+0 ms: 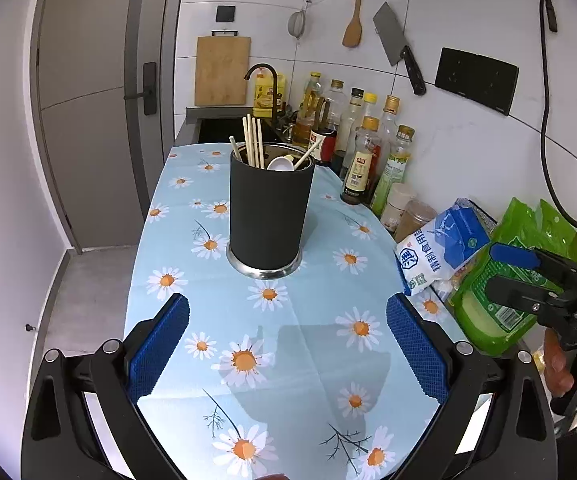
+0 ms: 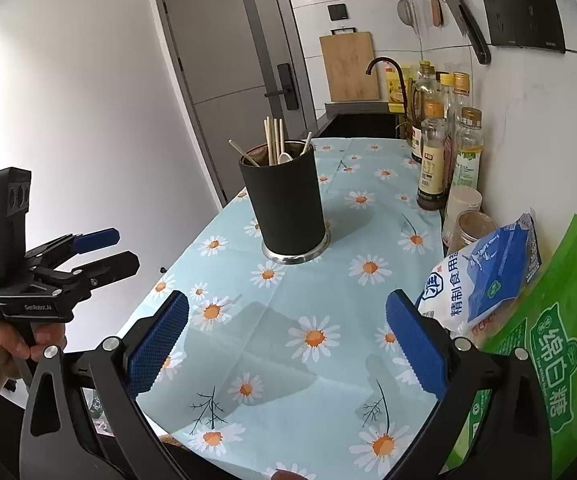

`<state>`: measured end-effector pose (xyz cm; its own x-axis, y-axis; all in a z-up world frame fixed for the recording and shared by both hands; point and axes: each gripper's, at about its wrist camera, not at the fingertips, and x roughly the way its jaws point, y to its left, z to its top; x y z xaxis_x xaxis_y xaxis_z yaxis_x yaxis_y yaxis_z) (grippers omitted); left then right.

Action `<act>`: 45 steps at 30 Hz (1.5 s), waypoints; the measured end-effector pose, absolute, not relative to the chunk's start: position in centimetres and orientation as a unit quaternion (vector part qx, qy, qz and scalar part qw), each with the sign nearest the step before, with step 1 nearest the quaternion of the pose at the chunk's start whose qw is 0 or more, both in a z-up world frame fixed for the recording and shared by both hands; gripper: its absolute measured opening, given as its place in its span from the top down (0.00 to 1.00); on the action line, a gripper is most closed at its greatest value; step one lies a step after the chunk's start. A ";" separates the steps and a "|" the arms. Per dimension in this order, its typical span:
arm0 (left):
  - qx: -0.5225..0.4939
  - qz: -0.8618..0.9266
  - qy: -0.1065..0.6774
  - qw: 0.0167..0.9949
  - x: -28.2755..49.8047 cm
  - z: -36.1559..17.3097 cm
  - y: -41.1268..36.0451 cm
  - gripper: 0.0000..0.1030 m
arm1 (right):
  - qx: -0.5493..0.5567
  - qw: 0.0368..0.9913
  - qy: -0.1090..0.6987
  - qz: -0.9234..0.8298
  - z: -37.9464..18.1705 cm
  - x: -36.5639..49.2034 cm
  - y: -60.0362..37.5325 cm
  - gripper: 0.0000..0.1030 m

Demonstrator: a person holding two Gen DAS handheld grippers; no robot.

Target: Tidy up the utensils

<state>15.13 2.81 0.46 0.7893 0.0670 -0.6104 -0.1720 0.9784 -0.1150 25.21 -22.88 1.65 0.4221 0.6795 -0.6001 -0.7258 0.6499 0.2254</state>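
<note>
A: Left wrist view first. Tall black cylindrical utensil holder with steel base (image 1: 266, 208) at frame centre, standing upright on the blue daisy-print tablecloth (image 1: 312, 344). Wooden chopsticks (image 1: 253, 142) and a white spoon (image 1: 281, 164) already inside, ends poking up, probably sorted.

B: And the left gripper (image 1: 287, 344)?

A: Lower frame, spread wide, holding nothing. Well short of the holder, likely just pulled clear.

B: Right wrist view?

A: Same holder, upper centre. Right gripper (image 2: 287, 344) at bottom, likewise wide and empty. Blue-and-white salt bag (image 2: 484, 272) at right edge, near its right finger. No loose utensils visible on the cloth.
</note>
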 end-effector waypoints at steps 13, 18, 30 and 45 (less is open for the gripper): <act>-0.088 0.064 0.340 0.934 15.1 -0.6 3.1 0.07 | -0.049 0.853 0.344 0.389 1.3 25.0 -22.6 0.05; -0.097 0.060 0.343 0.932 14.9 -0.6 3.3 0.07 | -0.051 0.851 0.347 0.390 1.3 24.8 -22.4 0.05; -0.093 0.049 0.347 0.932 14.4 -0.5 3.3 0.07 | -0.052 0.849 0.354 0.389 1.0 24.4 -21.7 0.05; -0.090 0.054 0.346 0.932 13.6 0.0 3.6 0.07 | -0.049 0.846 0.359 0.391 0.9 24.1 -21.1 0.05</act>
